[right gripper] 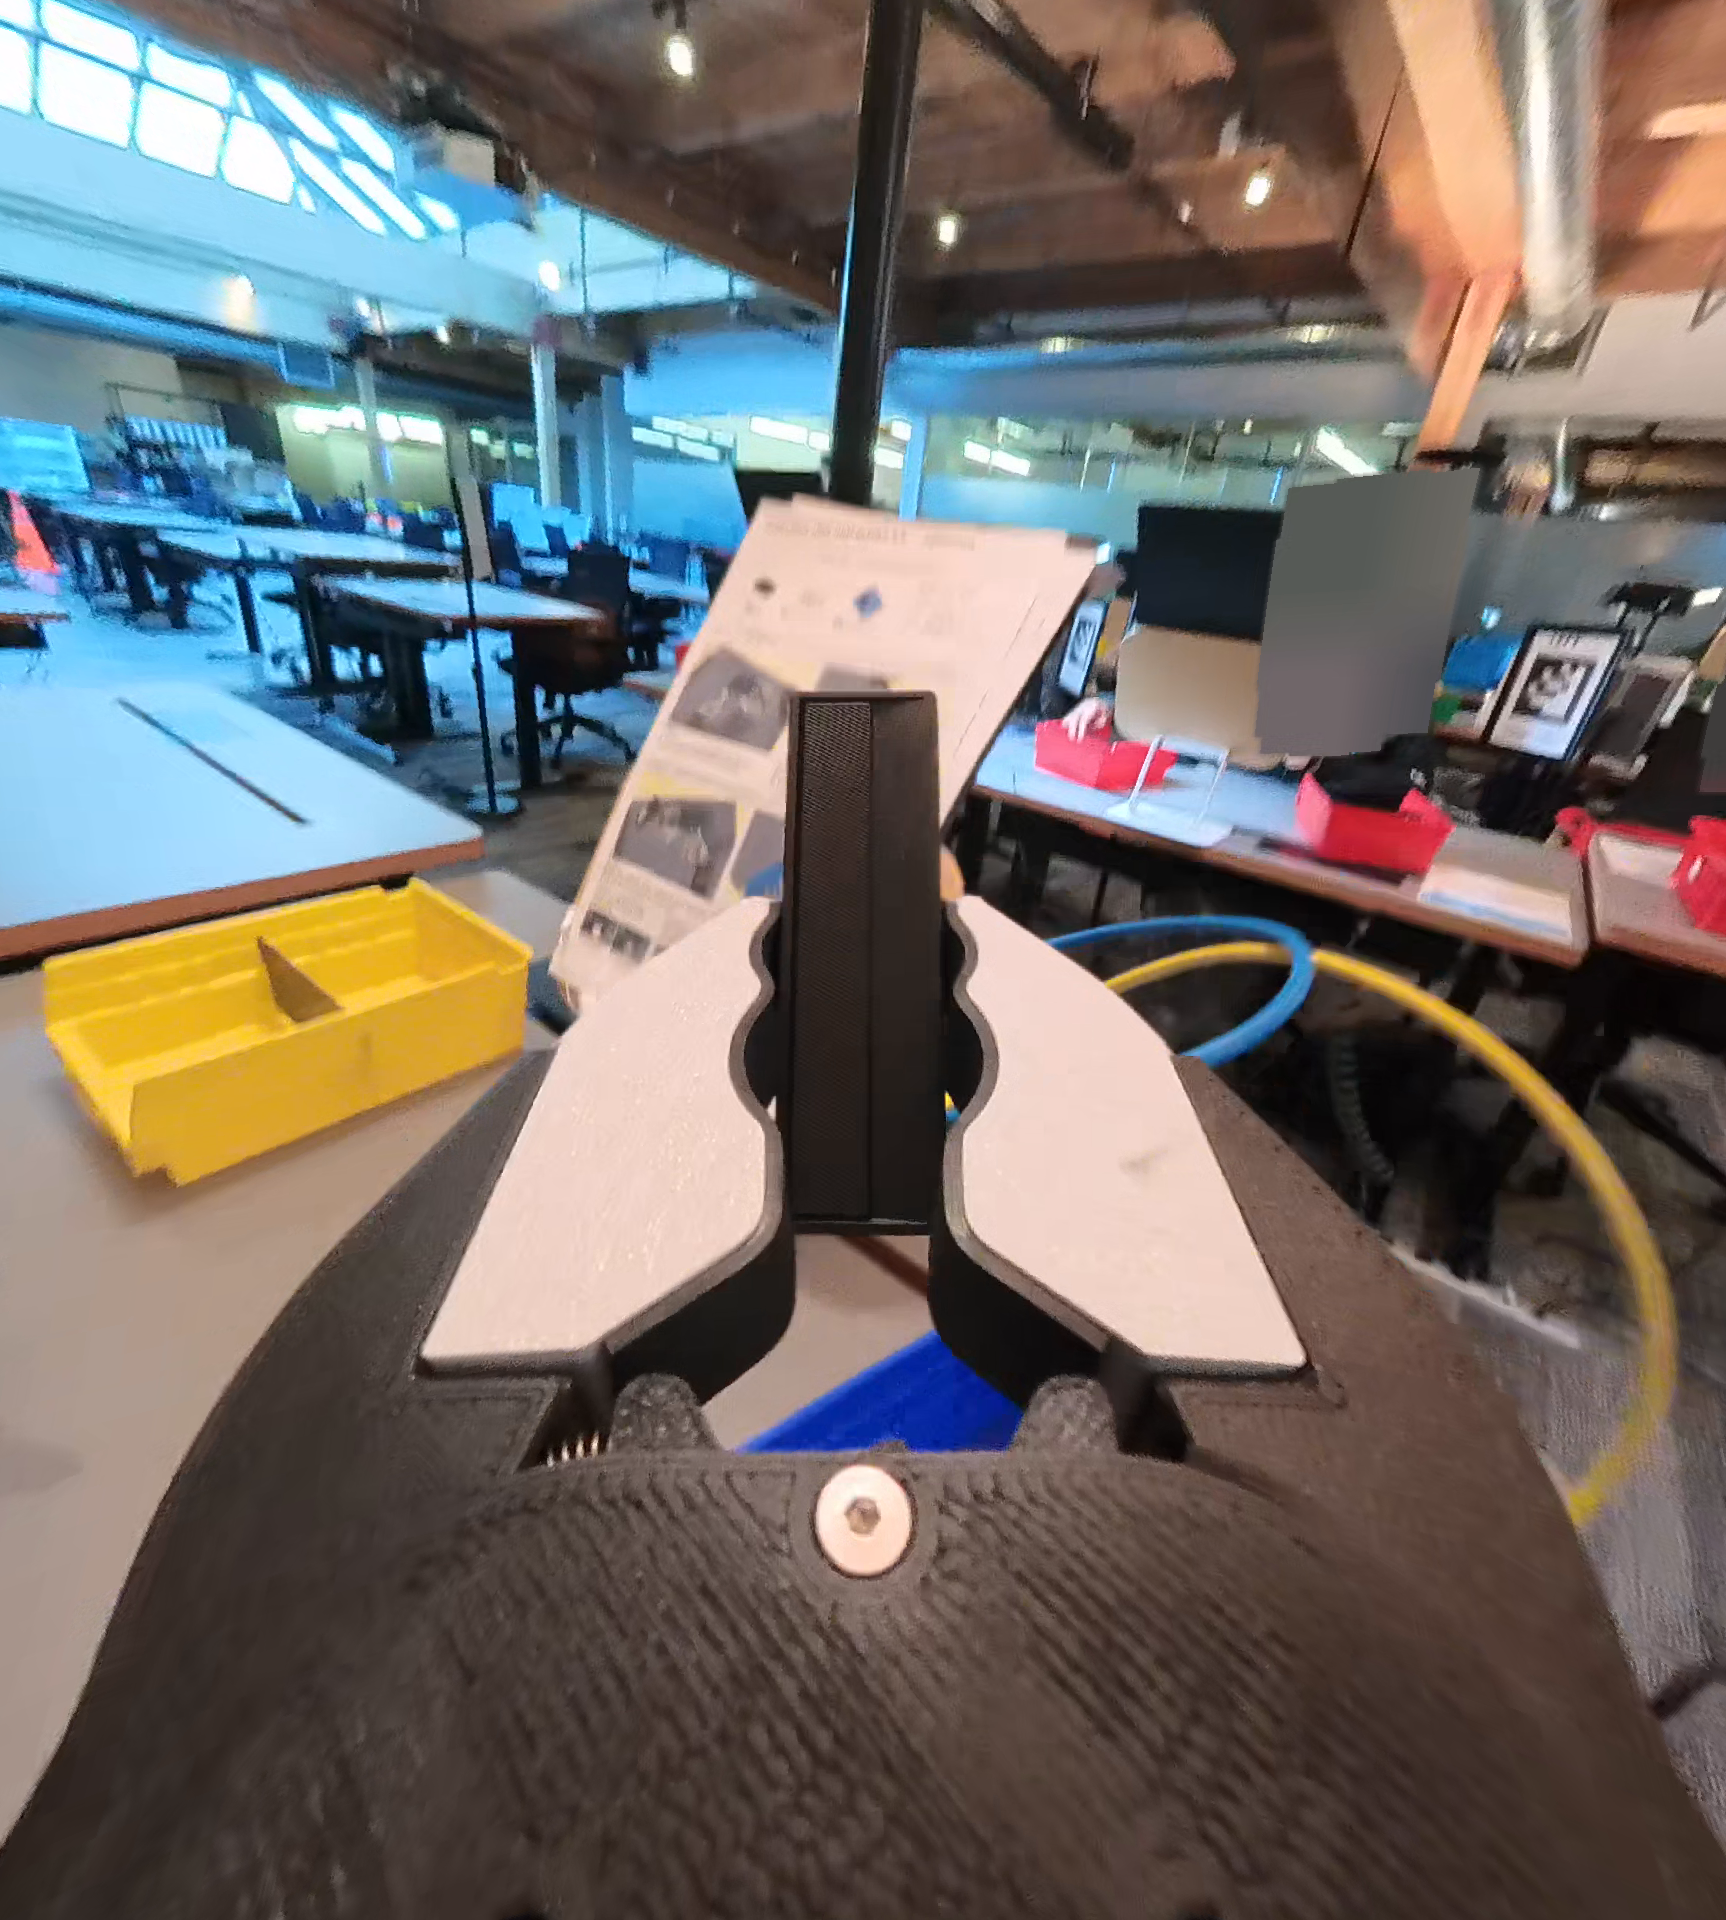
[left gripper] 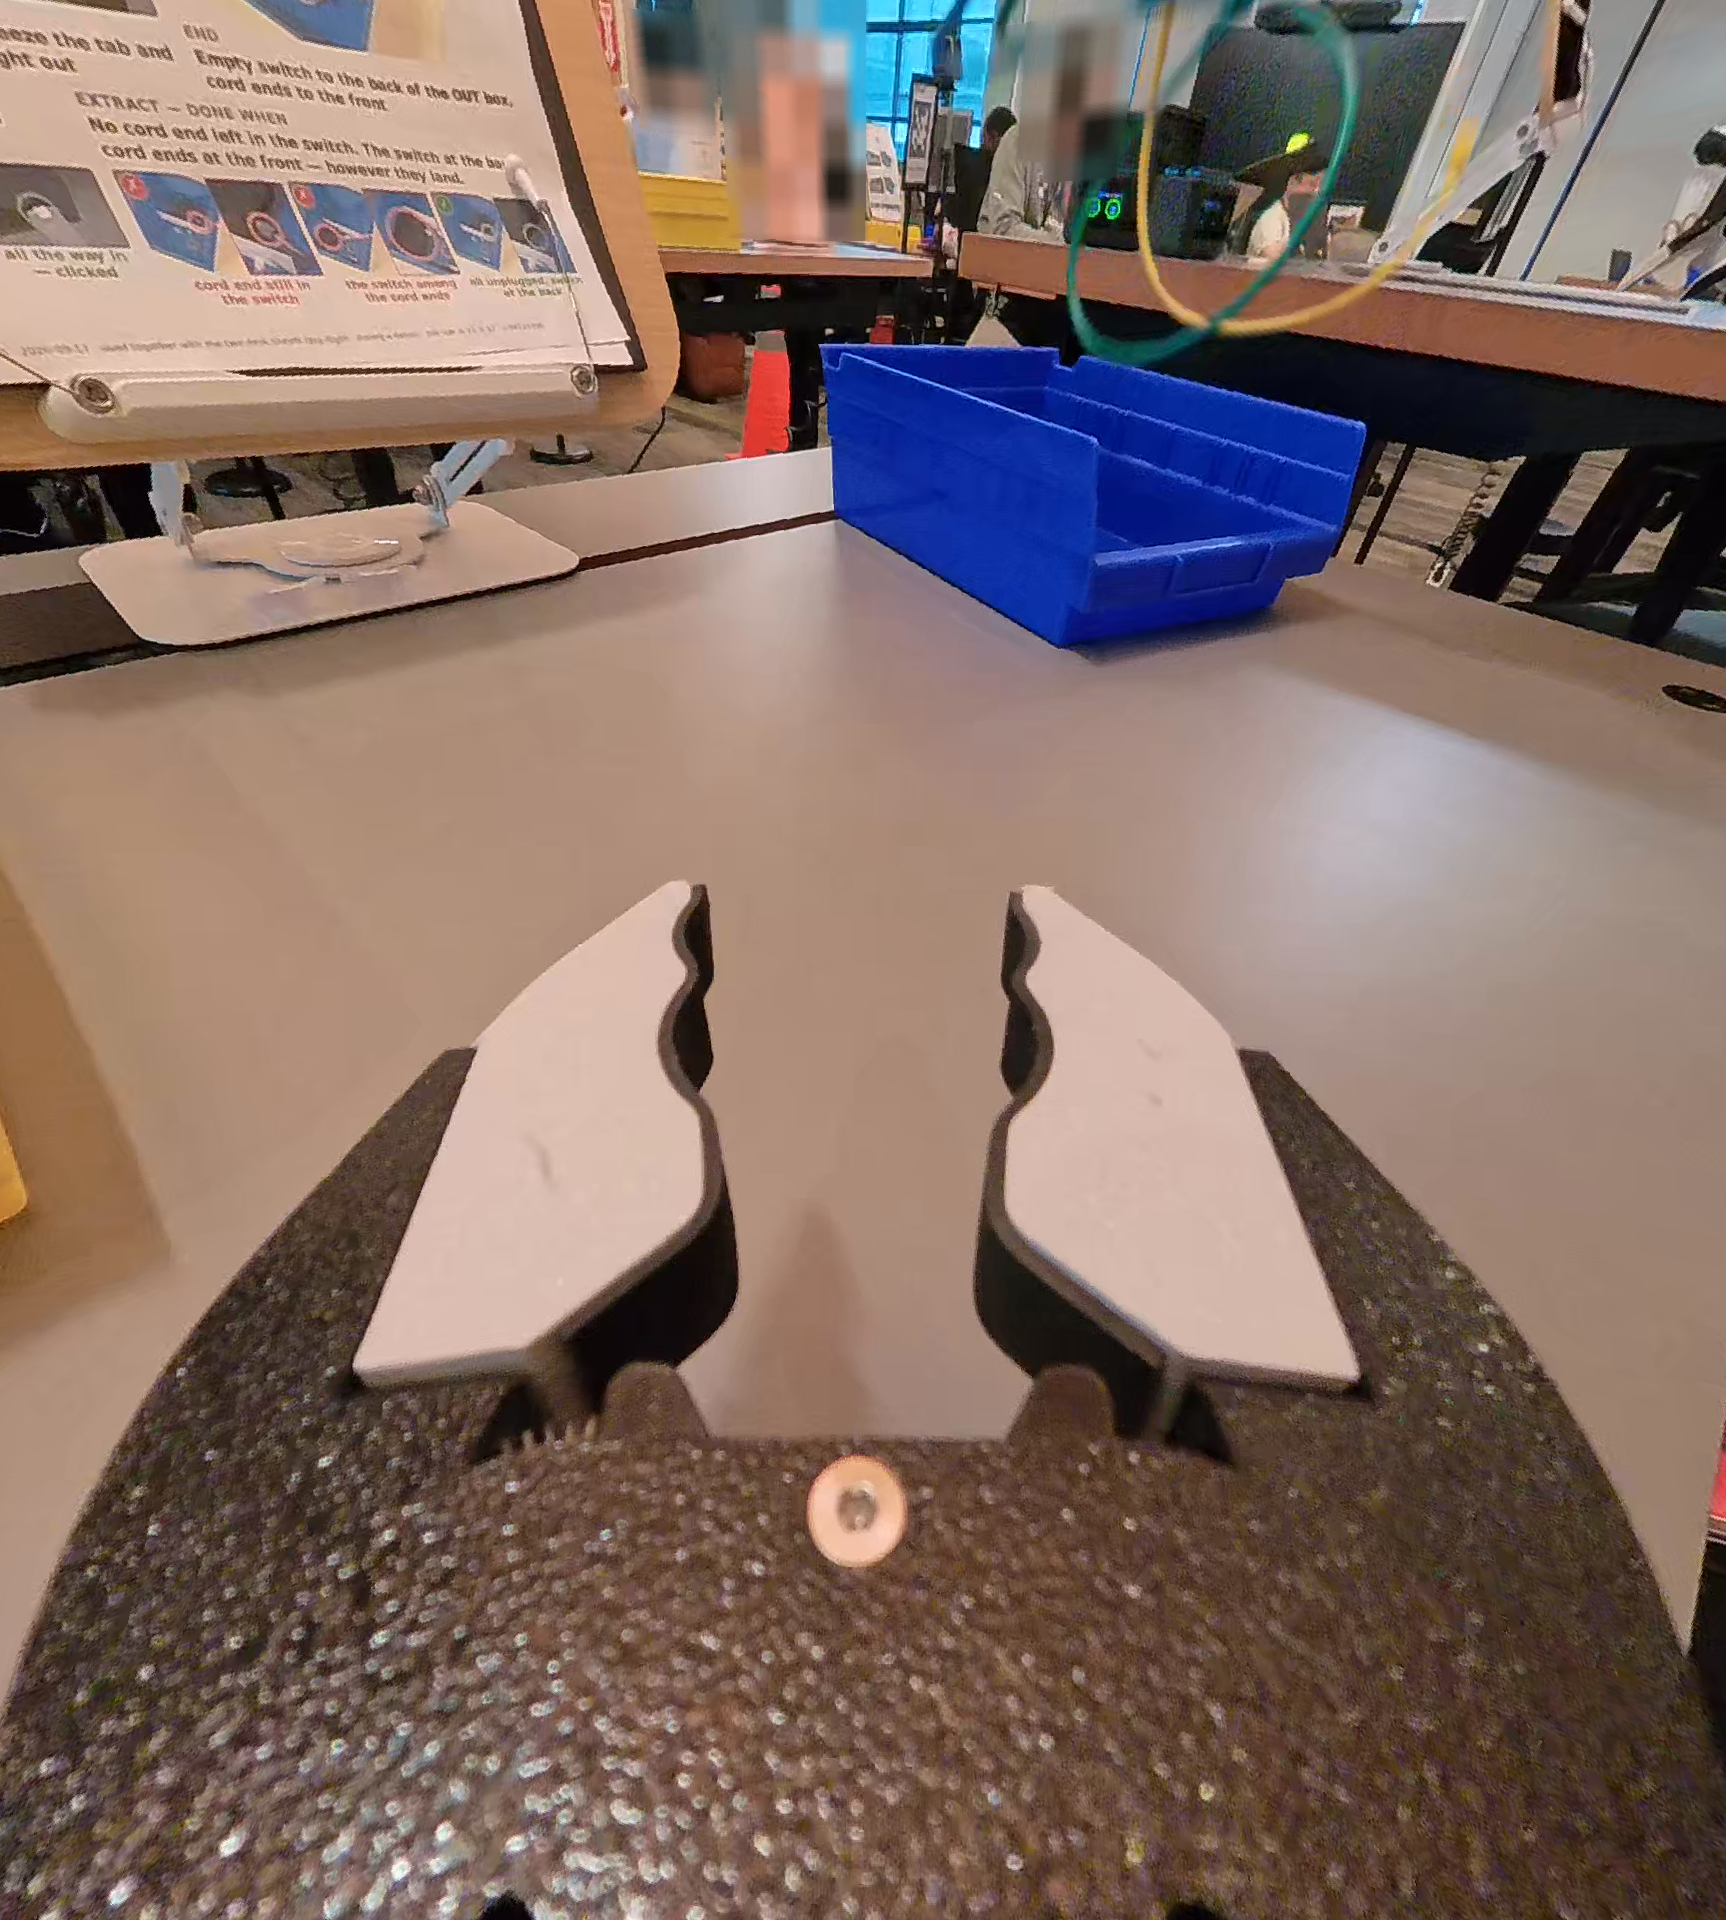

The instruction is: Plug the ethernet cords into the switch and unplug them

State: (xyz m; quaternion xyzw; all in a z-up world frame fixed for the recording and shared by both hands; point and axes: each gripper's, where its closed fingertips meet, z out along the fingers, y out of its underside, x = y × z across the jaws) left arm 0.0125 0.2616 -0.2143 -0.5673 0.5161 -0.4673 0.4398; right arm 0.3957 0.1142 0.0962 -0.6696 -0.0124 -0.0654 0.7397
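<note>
Right wrist view: what has that hand-held gripper [right gripper: 859, 925] got hold of?

It is clamped on the black rectangular box of the switch [right gripper: 859, 831], held up off the grey surface [right gripper: 59, 1351]. The box's long axis runs straight out along the fingers, well past their tips. I can't see its ports from here.

And the cords?

A blue ethernet cord [right gripper: 1243, 997] and a yellow ethernet cord [right gripper: 1524, 1091] loop out in the air to the right, behind the fingers. Their ends are hidden, so I can't tell whether they are plugged in. From the left wrist view, a green cord [left gripper: 1098, 301] and the yellow one hang in loops high up, far and to the right.

What is the left hand-held gripper [left gripper: 854, 935] doing?

Its jaws stand apart with nothing between them, low over bare surface. It is the free one, so I'd judge any plug work falls to it. It would have to rise and go far-right to reach the switch.

Anything in its path?

A blue open plastic bin [left gripper: 1098, 499] sits on the surface below the hanging loops. A printed instruction sheet on a wooden stand [left gripper: 215, 187] is at the far left, well clear. A yellow divided plastic bin [right gripper: 287, 1018] lies to the left too. The loose loops could snag on the blue bin's rim.
</note>
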